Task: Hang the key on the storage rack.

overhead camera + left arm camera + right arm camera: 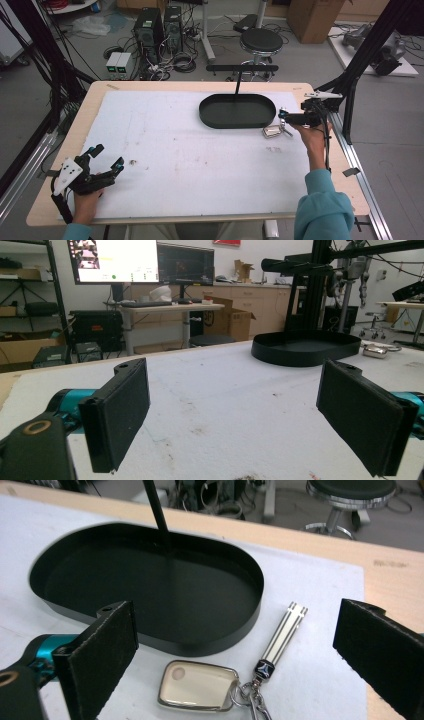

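- Keyring (272, 132) lies on the white mat just beside the black tray's (237, 122) right end, seen from above; right gripper (283, 116) hovers near it, left gripper (105, 157) rests well apart.
- Left gripper view: jaws spread wide, nothing between; tray (305, 351) far ahead.
- Right gripper view: jaws spread, keyring (200, 685) between them, touching neither, just beside the tray (215, 642).
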A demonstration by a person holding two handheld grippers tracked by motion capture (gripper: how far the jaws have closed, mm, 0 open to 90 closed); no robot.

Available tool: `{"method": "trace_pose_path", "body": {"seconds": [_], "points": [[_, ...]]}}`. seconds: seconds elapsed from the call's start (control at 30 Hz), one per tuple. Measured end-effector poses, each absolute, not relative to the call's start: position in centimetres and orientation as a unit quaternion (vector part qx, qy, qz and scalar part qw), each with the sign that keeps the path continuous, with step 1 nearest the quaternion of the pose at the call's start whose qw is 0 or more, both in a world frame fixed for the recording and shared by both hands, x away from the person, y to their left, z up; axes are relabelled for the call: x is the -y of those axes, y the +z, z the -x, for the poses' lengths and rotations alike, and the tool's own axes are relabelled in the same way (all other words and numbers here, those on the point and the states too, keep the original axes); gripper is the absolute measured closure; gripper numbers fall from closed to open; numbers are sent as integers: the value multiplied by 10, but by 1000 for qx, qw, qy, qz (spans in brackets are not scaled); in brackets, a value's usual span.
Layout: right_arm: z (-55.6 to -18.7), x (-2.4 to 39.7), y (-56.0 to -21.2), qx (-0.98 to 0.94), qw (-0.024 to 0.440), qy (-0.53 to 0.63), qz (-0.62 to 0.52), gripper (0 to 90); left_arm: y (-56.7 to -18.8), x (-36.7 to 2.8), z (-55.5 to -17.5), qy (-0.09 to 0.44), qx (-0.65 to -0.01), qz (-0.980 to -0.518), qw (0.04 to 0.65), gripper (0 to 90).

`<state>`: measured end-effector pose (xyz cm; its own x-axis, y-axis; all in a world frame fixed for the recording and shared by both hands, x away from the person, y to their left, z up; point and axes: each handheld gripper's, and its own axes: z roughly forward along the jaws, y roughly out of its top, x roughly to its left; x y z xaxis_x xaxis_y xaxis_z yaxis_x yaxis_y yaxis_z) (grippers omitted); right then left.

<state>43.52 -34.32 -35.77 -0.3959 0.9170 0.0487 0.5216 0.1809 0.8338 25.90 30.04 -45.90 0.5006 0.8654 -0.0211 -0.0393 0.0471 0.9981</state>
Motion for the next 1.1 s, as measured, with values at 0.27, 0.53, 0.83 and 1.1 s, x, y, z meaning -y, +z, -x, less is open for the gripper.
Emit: {"method": "trace_pose_path", "body": {"seconds": [0.27,0.53,0.83,1.1], "points": [[-457,336,-354,-746,228,359,-513,36,-459,-300,-259,356,-350,-592,633,143],[-473,338,-366,-748,204,322,-544,48,-459,-300,-259,357,-349,-593,632,142],[-487,339,-377,-747,189,284,-570,69,-459,-300,-259,358,-348,-593,631,142],[-494,342,-383,-737,175,272,-593,192,-459,-300,-258,360,-347,-594,630,142]]}}
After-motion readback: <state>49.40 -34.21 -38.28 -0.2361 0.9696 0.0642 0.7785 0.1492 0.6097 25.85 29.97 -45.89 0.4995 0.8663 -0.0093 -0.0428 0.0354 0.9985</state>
